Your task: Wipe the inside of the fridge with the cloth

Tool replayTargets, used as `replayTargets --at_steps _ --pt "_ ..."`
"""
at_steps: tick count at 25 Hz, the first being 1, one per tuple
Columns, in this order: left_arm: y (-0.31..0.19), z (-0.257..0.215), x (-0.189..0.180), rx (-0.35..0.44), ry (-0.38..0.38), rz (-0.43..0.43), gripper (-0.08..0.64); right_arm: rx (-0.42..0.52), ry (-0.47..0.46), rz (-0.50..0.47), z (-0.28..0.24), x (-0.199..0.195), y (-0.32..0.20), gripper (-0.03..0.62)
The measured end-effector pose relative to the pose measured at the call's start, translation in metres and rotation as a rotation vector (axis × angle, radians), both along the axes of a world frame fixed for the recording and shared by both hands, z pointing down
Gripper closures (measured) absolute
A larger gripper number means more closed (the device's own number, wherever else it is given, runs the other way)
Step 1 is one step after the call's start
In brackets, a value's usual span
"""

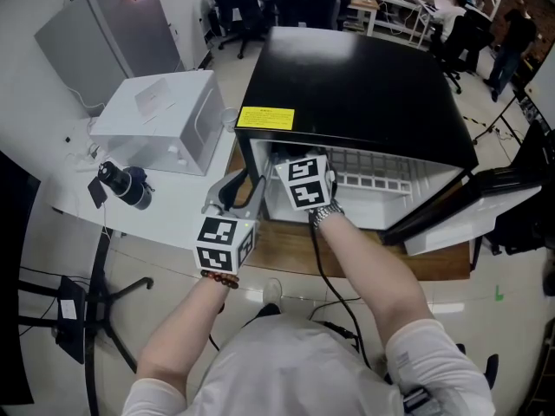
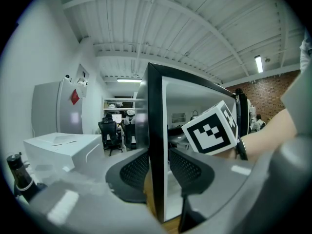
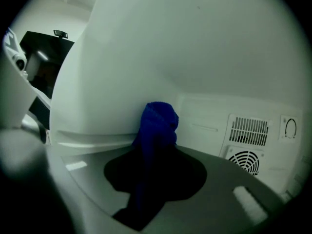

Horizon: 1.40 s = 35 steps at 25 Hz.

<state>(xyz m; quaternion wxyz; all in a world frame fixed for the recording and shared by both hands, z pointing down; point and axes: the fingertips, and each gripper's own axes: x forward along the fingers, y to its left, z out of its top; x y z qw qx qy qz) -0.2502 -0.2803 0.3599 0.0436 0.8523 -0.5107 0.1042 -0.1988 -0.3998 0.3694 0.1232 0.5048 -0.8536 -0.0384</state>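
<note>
The black fridge (image 1: 364, 85) stands open on the surface (image 1: 286, 251); the left claw (image 2: 157, 174) has its jaws apart around the fridge's front edge; the right claw (image 3: 155, 179), inside the fridge, is closed on the blue cloth (image 3: 158, 123), which sticks out past its tips.

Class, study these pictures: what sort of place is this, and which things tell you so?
Probably an open-plan office or lab workspace: office chairs and desks fill the background, with a brick wall behind them.
</note>
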Motion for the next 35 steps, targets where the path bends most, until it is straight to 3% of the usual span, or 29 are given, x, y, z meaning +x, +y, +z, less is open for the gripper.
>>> replayTargets --at_steps 13,35 --pt "0.000 0.000 0.001 -0.003 -0.005 -0.004 0.426 0.005 0.036 0.077 -0.001 0.006 -0.013 0.497" --pt "0.004 -0.002 0.000 0.001 0.002 -0.029 0.426 0.011 0.047 0.202 -0.016 0.067 -0.017 0.497"
